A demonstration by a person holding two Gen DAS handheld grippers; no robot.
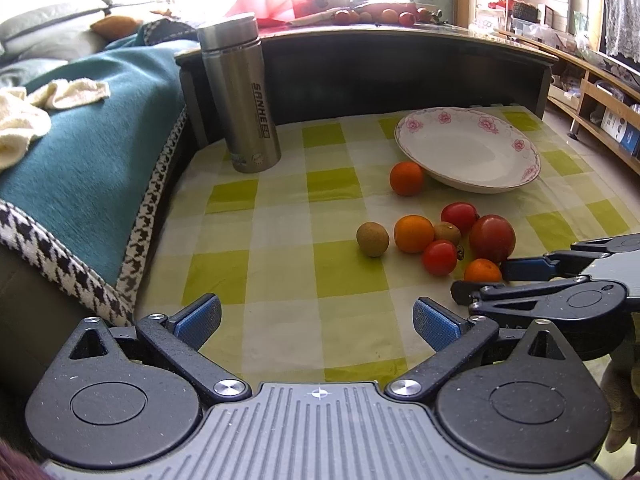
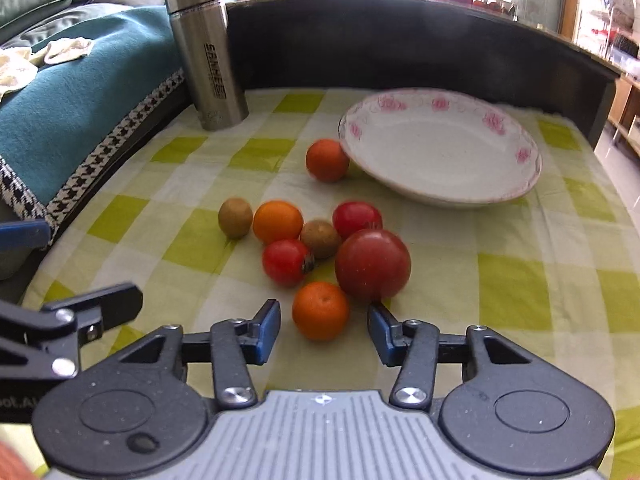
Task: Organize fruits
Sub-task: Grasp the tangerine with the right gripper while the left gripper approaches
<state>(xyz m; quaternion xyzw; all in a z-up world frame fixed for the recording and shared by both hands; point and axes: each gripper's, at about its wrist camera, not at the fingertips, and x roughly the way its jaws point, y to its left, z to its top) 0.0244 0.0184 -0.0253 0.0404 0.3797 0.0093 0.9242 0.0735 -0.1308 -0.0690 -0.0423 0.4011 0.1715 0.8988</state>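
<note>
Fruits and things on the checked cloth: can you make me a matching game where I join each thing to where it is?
Things:
1. plate
2. steel flask
3. small orange
4. big red tomato

Places:
A. between the open fingers of the right gripper
B. upright at the back left of the cloth
C. empty, at the back right
D. just behind the small orange, in the fruit pile

Pairs: 1-C, 2-B, 3-A, 4-D
</note>
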